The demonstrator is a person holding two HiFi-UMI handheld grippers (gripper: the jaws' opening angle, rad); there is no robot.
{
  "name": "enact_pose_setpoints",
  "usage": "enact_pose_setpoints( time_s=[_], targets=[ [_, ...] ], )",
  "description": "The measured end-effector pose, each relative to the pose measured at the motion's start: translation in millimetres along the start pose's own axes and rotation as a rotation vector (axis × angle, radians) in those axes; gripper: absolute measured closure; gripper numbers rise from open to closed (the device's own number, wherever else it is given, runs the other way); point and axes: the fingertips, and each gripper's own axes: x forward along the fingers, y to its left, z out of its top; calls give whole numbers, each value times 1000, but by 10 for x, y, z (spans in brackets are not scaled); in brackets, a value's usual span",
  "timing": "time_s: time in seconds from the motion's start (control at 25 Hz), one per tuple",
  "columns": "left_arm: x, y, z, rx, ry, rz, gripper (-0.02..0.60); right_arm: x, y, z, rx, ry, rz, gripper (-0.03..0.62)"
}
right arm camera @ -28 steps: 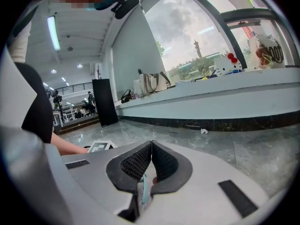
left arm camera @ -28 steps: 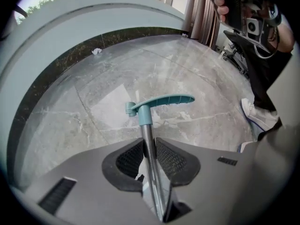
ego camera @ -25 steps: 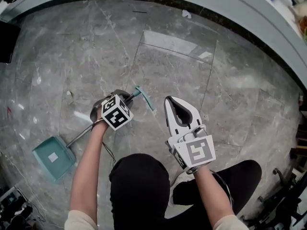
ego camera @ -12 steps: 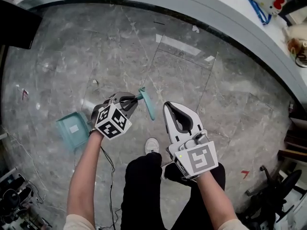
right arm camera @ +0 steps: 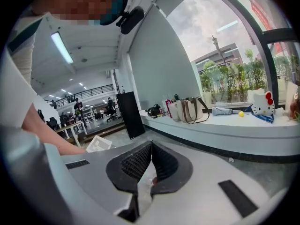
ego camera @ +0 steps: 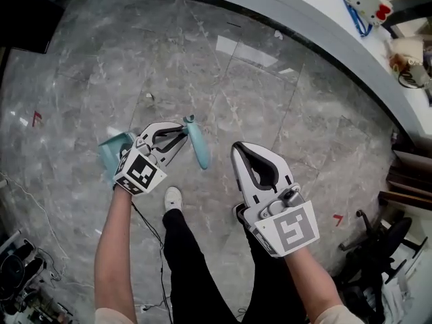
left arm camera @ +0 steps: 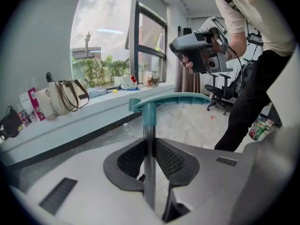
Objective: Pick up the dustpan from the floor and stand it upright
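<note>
Dustpan [ego camera: 111,152]: teal pan, silver metal shaft [left arm camera: 149,144], curved teal grip [ego camera: 197,147]. Left gripper [ego camera: 177,137] clamped on shaft, just under grip. Right gripper [ego camera: 253,152] beside left gripper, jaws together, empty.

Dustpan [ego camera: 110,152] partly hidden behind left hand-held gripper [ego camera: 177,134].

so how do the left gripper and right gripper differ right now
The left gripper is clamped on the dustpan's metal shaft, just below its teal grip. The right gripper has its jaws together on nothing. In the head view the left gripper angles across toward the right, while the right gripper points straight ahead. Both are white, with jaws closed.
</note>
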Motion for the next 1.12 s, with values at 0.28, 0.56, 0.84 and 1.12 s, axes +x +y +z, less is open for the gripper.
enact_pose_setpoints(
  time_s=[0.28,0.56,0.84,1.12],
  targets=[
    [-981,-19,-43,17,-167,9,503,228,970,127,112,-22,-121,576],
    [-2100,-109,-446,25,-272,73,502,400,2150,215,103,8,-90,576],
    [-2545,-235,-643,5,-346,153,502,410,2634,27,49,54,-58,576],
    [-2797,-276,-864,-2,-377,208,502,264,3108,-226,35,92,-38,576]
  ],
)
